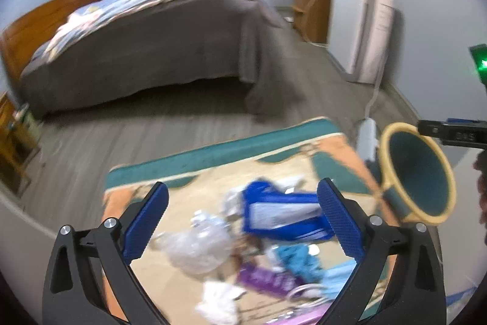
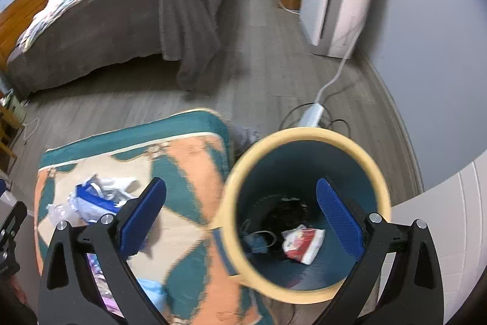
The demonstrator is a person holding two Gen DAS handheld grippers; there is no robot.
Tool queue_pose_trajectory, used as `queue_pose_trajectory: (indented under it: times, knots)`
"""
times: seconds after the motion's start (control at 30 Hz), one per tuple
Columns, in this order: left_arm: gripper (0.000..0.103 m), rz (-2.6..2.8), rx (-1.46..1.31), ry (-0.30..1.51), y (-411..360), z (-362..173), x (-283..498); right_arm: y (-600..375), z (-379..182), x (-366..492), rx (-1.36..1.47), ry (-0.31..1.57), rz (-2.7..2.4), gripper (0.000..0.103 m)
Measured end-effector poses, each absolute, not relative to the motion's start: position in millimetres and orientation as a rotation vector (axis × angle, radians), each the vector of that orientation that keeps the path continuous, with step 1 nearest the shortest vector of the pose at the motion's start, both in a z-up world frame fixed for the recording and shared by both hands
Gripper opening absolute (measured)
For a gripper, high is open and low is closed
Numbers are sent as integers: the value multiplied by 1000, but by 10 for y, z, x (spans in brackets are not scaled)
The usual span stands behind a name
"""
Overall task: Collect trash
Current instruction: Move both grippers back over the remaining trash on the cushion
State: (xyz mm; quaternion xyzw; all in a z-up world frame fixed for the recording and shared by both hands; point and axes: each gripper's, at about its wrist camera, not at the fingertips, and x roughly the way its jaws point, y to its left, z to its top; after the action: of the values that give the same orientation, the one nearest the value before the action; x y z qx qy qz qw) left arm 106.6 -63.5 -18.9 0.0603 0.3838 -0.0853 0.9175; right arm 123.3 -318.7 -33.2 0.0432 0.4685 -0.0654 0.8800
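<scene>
Wrappers (image 1: 274, 221) on rug, teal bin (image 2: 307, 212) beside

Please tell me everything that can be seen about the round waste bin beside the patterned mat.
The waste bin is a round, open-topped container with a thick cream-yellow rim and a dark teal inside and outside; it looks like plastic. It has no lid. It stands upright on the grey wood-look floor, close against the right edge of the patterned mat; whether they touch is unclear. Inside lie a red and white wrapper, something bluish and dark items too blurred to name. The open right gripper is above it, touching nothing.
</scene>
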Motion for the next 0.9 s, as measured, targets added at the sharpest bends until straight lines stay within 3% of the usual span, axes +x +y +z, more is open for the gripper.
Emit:
queue_pose_trajectory:
  times: [0.37, 0.9]
  knots:
    - [98, -11, 89, 858, -43, -542, 1129, -2300, -396, 1375, -38, 1001, 7, 97]
    - [98, -74, 87, 909, 314, -660, 1202, -2088, -864, 1543, 52, 1116, 22, 97]
